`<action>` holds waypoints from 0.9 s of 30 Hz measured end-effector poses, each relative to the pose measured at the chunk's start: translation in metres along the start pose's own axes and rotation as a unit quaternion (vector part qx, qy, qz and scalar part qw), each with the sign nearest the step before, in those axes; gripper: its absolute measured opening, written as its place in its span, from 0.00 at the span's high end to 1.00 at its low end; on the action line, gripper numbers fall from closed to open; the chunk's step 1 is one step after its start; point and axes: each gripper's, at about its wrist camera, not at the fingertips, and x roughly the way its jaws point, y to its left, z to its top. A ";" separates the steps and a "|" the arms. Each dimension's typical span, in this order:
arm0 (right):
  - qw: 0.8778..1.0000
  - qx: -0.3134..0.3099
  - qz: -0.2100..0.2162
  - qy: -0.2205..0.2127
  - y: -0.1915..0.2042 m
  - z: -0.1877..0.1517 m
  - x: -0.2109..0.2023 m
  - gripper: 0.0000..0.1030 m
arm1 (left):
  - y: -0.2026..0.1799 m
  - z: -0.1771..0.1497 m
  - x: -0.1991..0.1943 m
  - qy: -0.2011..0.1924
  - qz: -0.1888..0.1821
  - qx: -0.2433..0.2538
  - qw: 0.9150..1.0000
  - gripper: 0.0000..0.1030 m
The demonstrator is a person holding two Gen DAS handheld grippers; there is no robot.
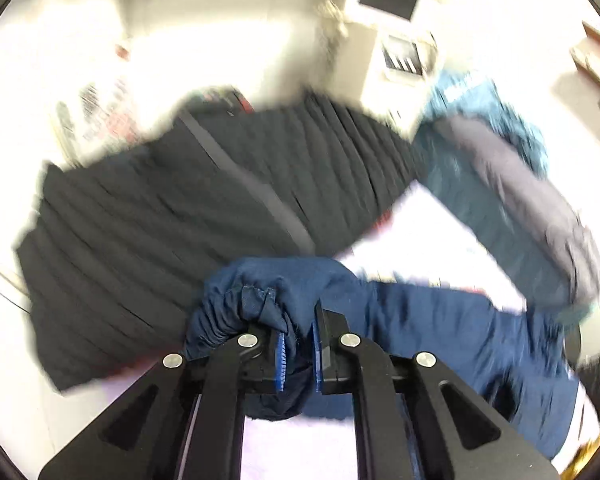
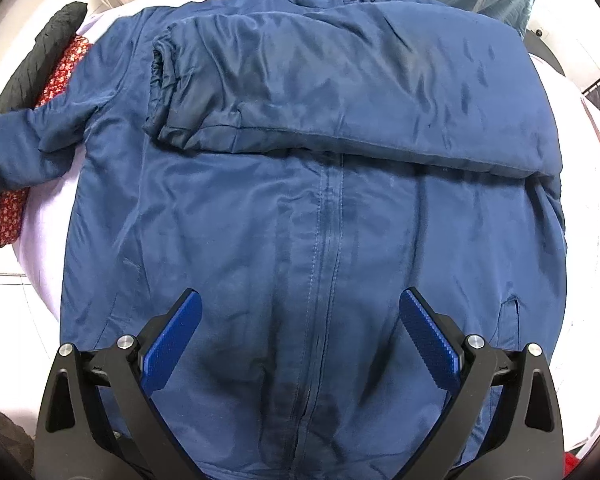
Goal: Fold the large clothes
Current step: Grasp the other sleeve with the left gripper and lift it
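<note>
Jacket [image 2: 300, 208], navy, lies front-up and zipped across the pale bench [image 2: 44, 240], collar at the far edge. One sleeve [image 2: 340, 80] is folded flat across the chest. Left hand-held gripper [image 1: 298, 340] pinches the other sleeve's cuff [image 1: 268, 300], view blurred. Right hand-held gripper [image 2: 300, 336] hangs over the hem, fingers spread, holding nothing. Black quilted garment [image 1: 160, 220] lies at the bench's left edge, beside red floral cloth [image 2: 60, 72].

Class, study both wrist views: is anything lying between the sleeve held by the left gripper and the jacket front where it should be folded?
Nothing visible blocks it. The left gripper grips the sleeve cuff; the jacket front is bare except the other sleeve, already folded across the chest.
</note>
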 end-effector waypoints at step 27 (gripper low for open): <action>0.995 0.081 0.049 -0.036 -0.119 -0.004 -0.026 0.05 | -0.291 -0.075 -0.071 -0.010 -0.106 0.218 0.970 0.91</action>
